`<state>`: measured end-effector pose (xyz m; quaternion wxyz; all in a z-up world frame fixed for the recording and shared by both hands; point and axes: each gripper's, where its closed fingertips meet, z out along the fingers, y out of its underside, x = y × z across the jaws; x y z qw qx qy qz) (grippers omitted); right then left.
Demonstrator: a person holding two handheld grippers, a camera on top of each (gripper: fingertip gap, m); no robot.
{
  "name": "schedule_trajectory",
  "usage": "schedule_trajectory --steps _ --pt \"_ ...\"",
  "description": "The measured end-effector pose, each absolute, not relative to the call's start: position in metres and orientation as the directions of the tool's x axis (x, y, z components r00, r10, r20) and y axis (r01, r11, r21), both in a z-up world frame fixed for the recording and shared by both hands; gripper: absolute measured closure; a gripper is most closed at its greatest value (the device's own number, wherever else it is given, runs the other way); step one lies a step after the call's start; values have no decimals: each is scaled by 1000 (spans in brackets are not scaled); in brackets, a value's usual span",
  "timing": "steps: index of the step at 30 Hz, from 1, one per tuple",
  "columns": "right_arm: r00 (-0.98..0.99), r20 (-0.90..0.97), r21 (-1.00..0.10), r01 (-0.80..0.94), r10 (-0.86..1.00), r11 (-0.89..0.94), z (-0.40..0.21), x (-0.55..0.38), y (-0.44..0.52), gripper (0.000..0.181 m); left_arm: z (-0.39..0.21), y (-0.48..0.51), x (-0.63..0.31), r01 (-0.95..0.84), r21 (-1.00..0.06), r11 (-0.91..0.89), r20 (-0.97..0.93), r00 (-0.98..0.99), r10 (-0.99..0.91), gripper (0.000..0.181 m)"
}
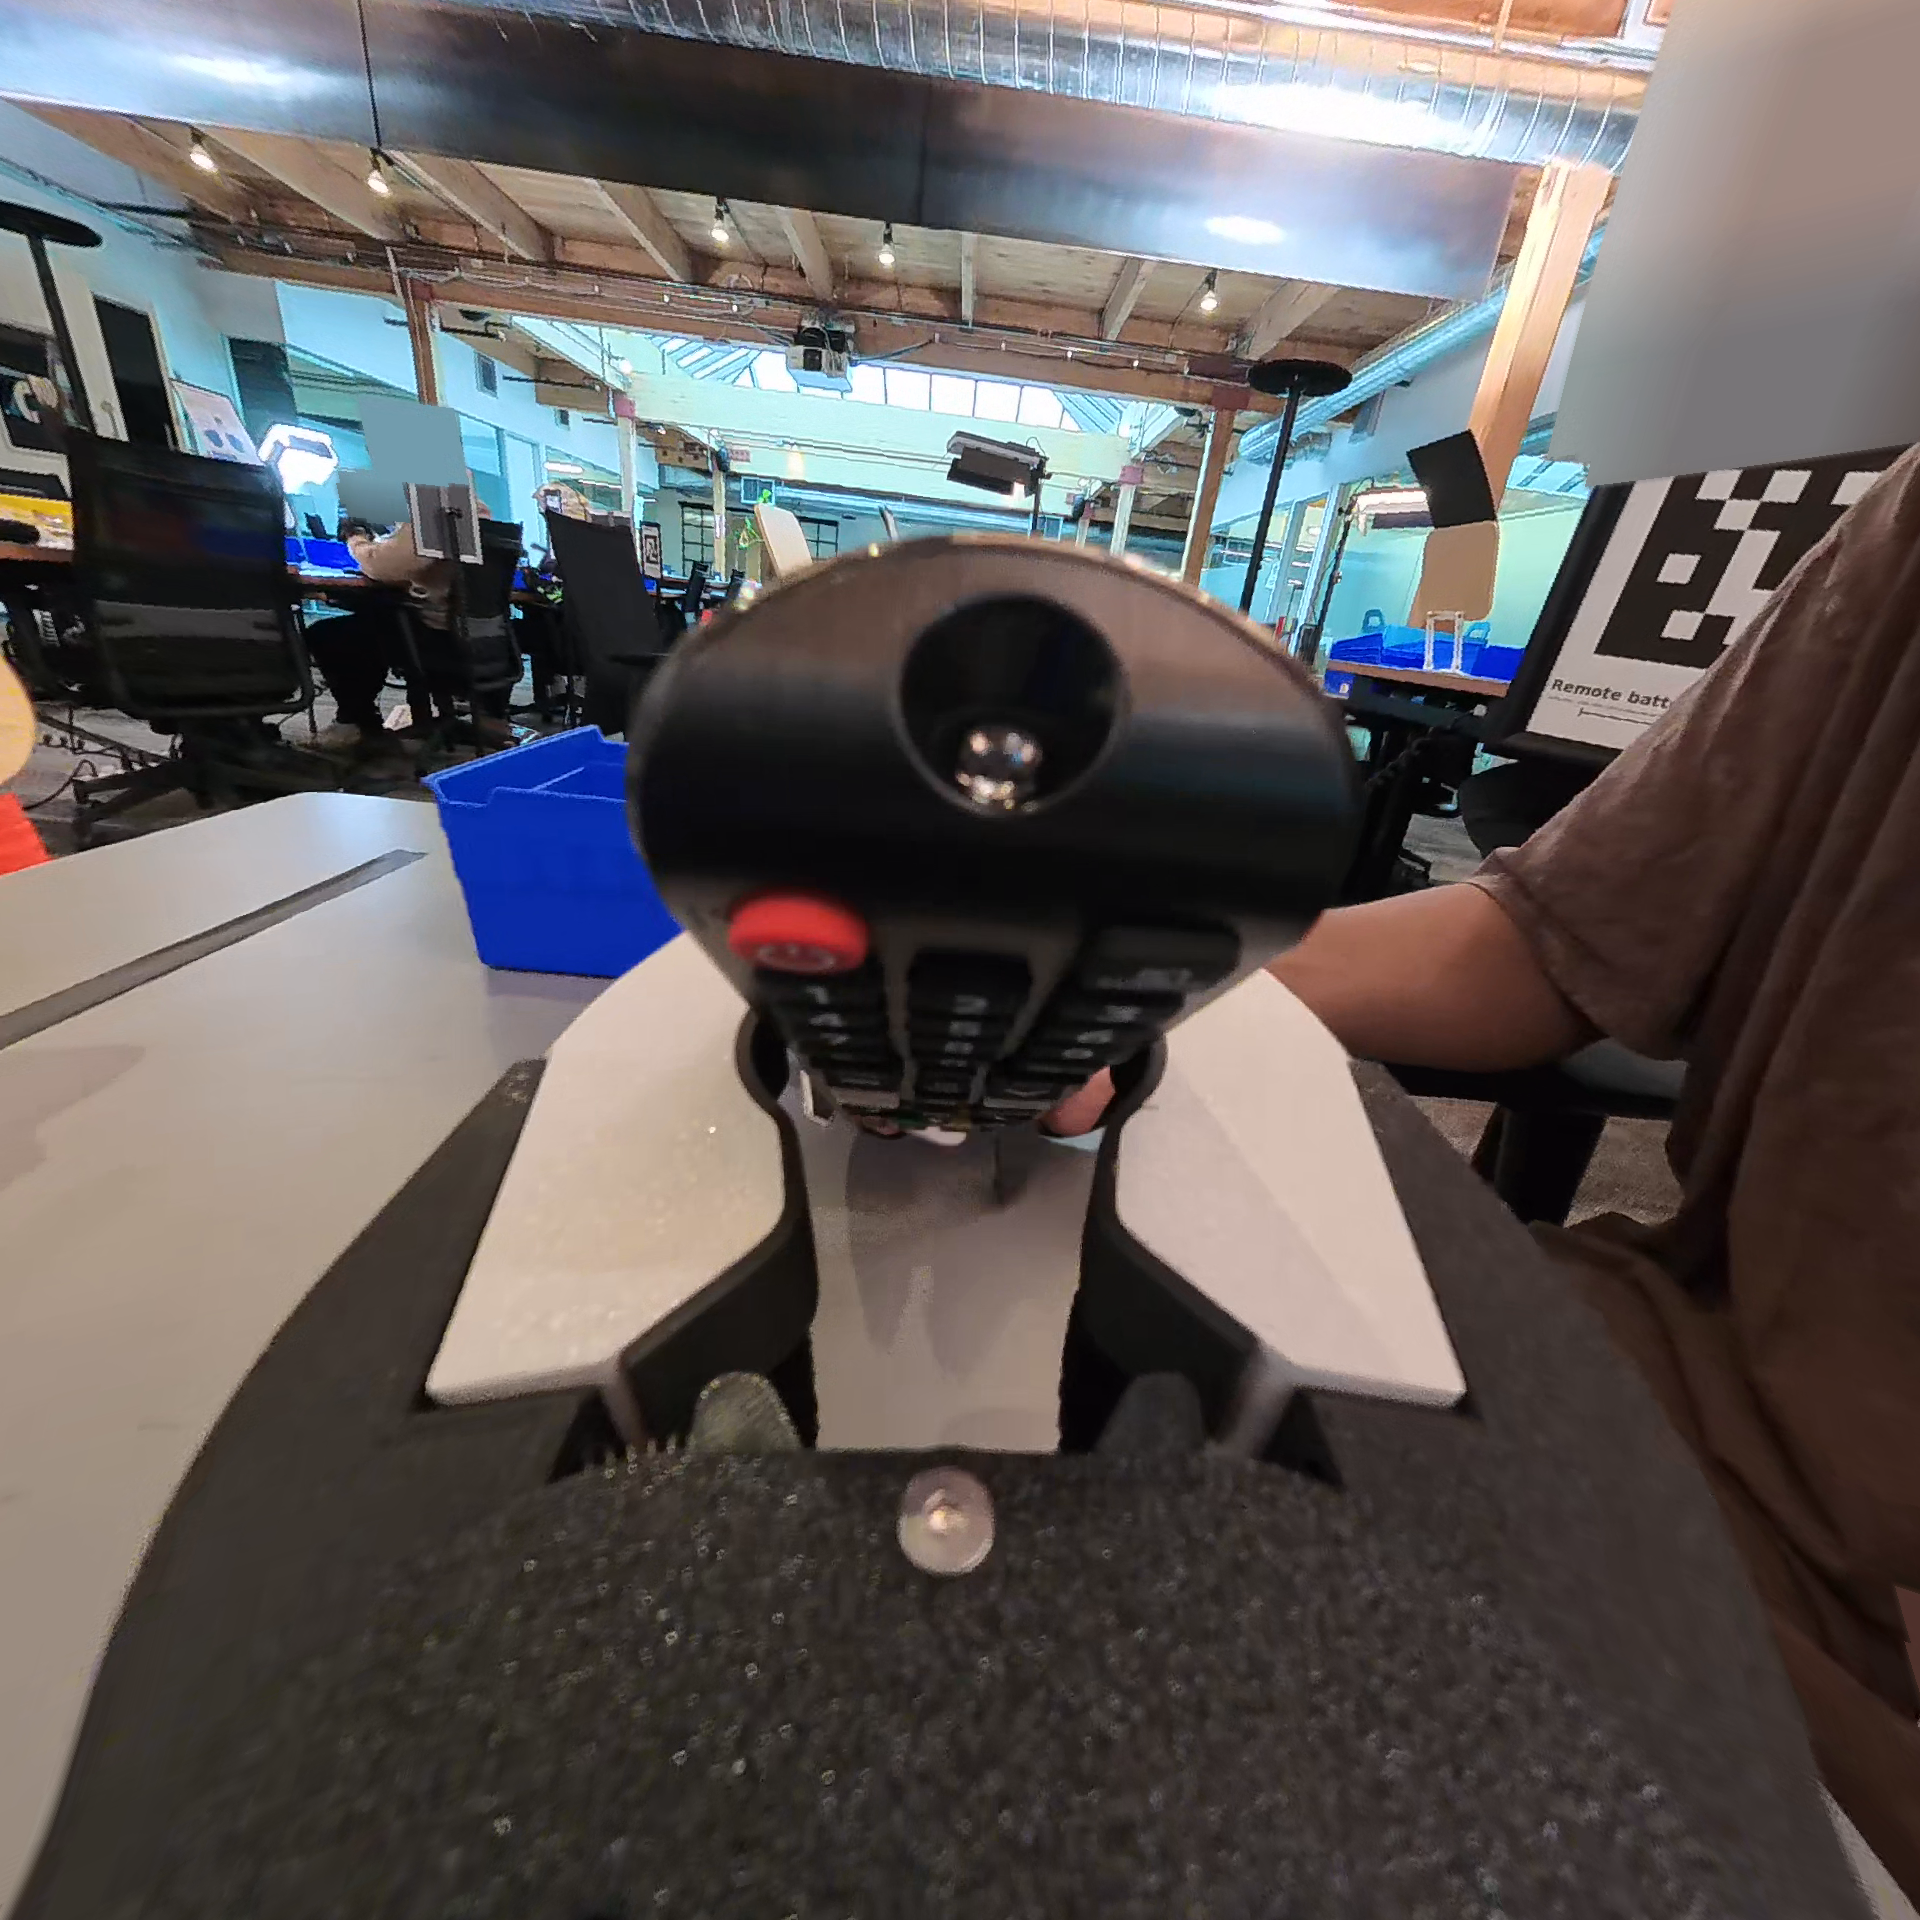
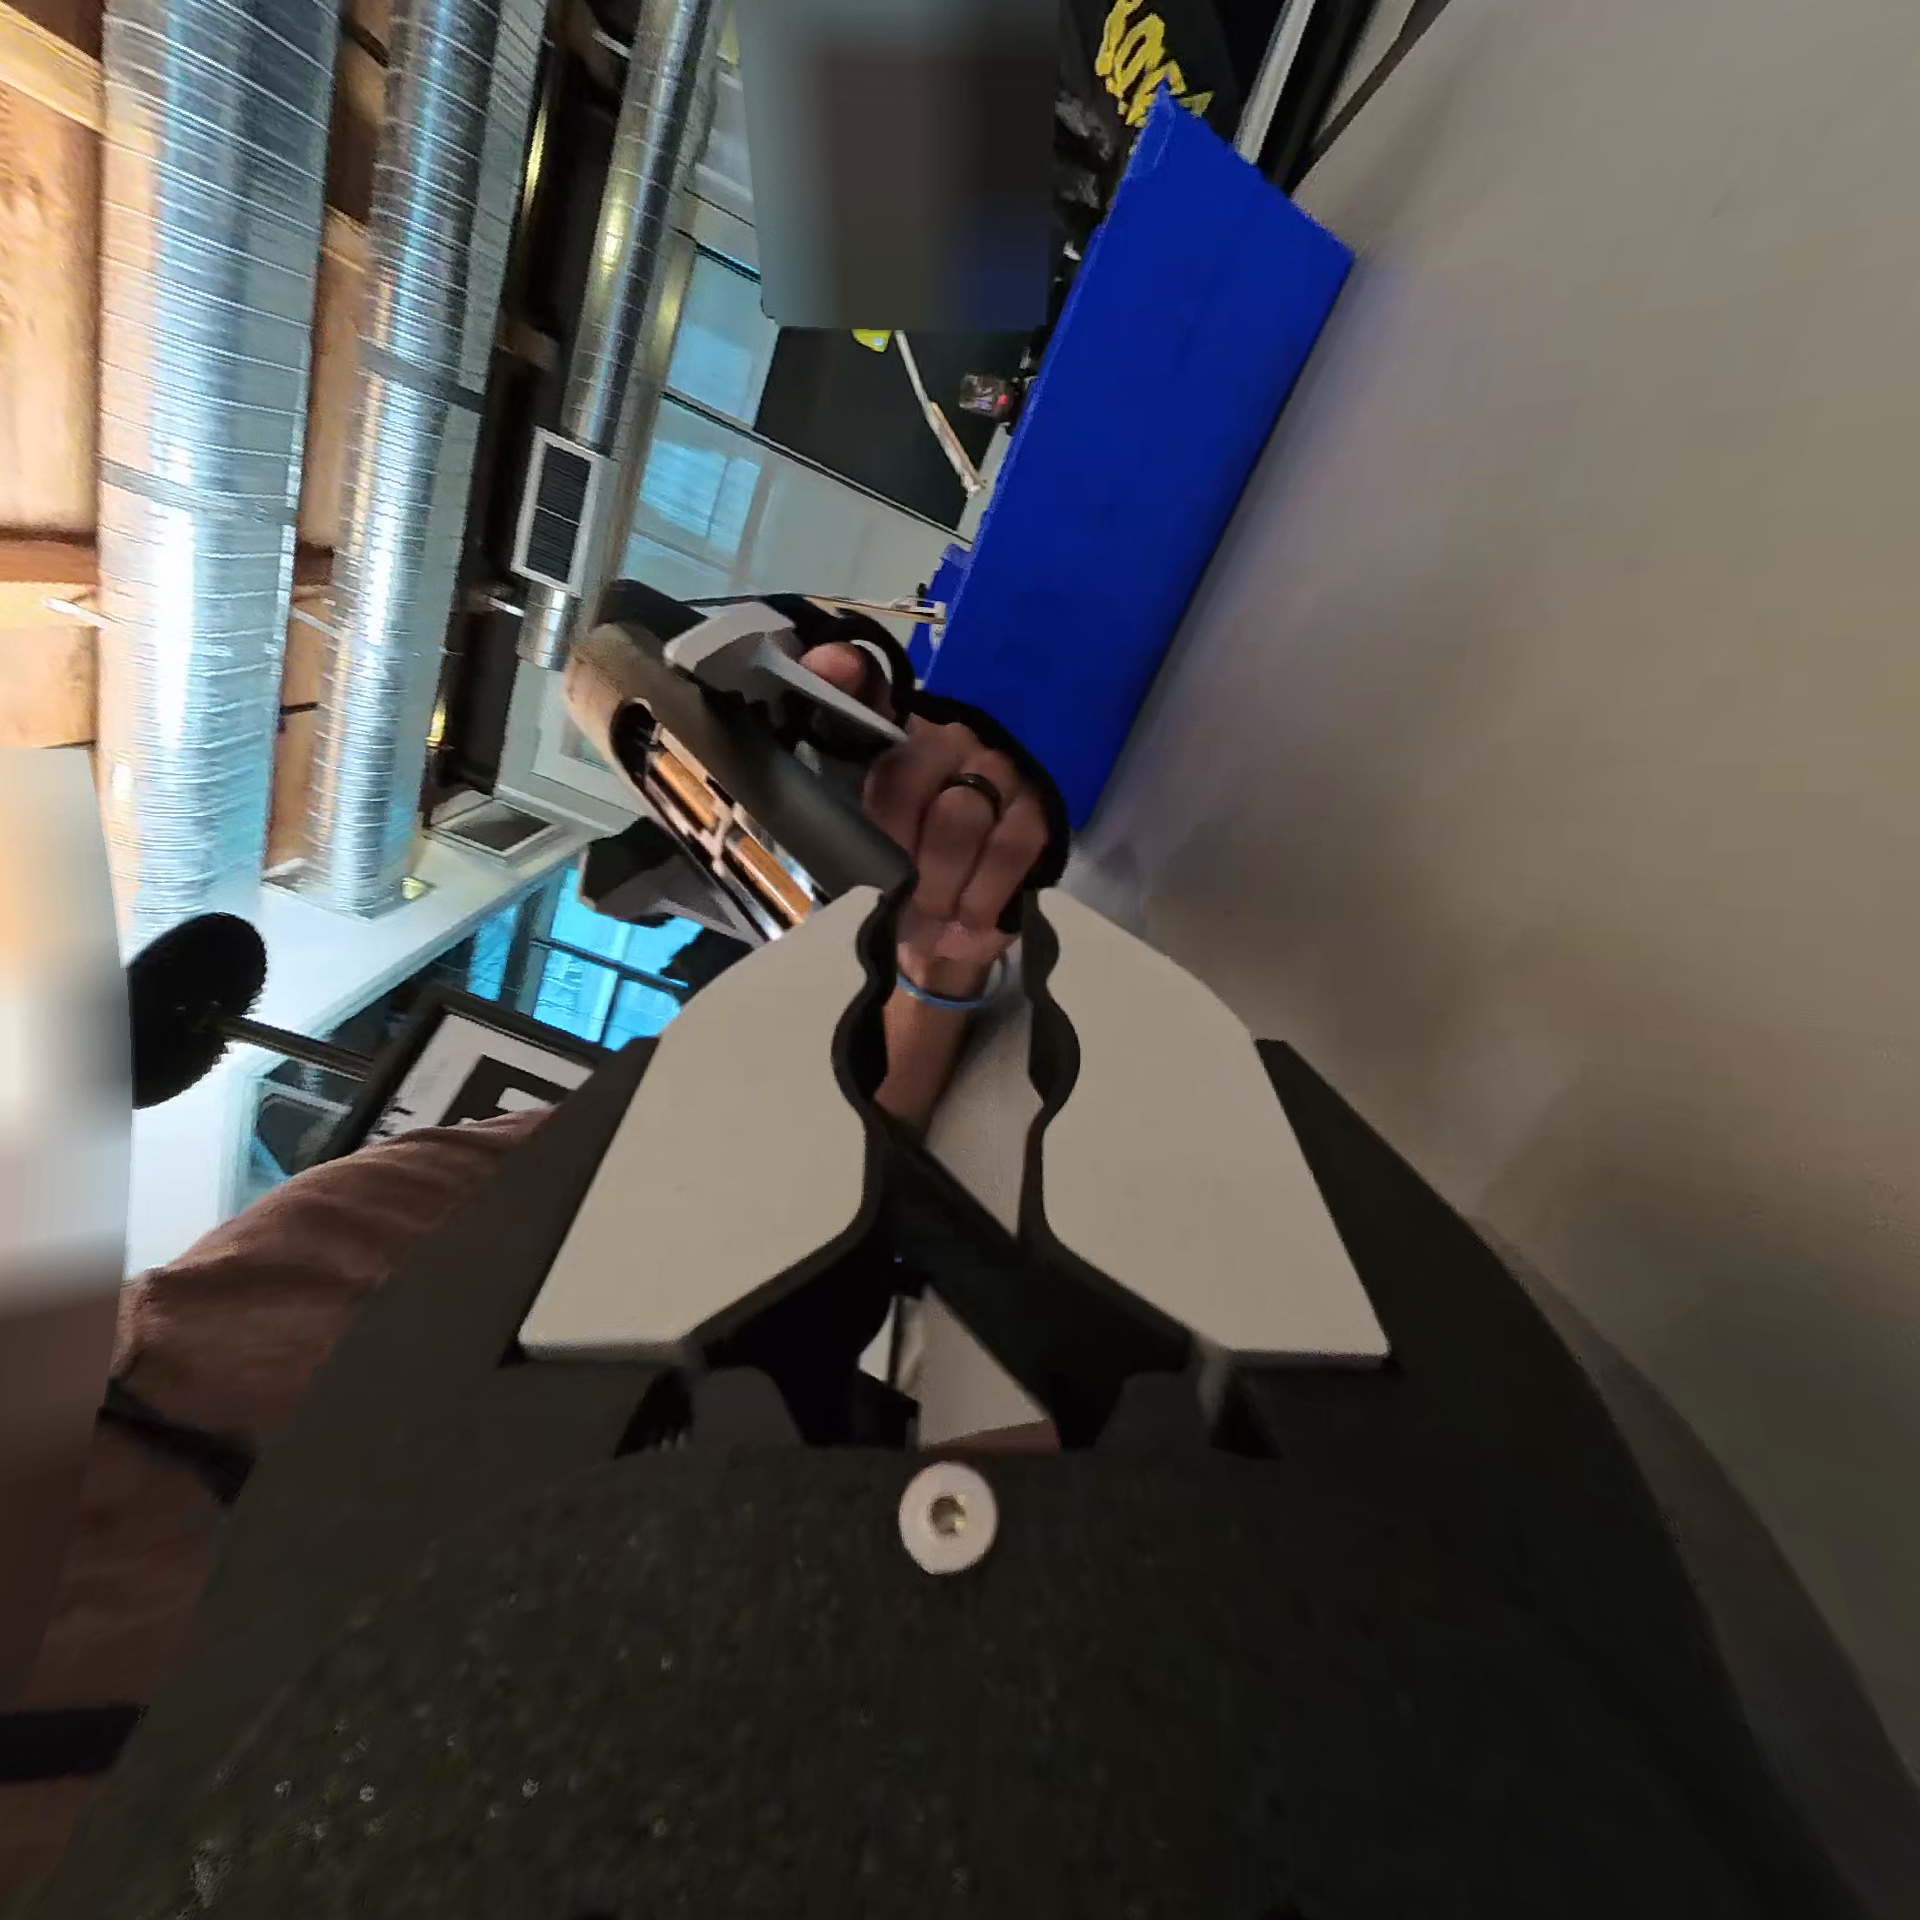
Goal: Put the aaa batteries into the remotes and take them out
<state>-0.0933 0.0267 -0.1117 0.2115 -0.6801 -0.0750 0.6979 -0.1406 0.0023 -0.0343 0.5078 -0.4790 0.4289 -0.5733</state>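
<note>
My left gripper clamps the black button-faced remote control upright; my right gripper, jaws parted and empty, sees its copper-coloured batteries at eleven o'clock.

The remote, clamped between the left gripper fingertips, blocks the centre of the left wrist view. A blue bin stands on the table far left of the remote, and a person's arm lies to the right. The near-left table surface is open; the right gripper has empty, parted fingers.
</note>
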Motion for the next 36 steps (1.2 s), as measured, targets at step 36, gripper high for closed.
schedule_trajectory --steps 36 --pt "222 -69 -886 434 973 -162 -110 -113 1 135 -76 6 -121 -42 -990 -136 137 -4 -991 120"
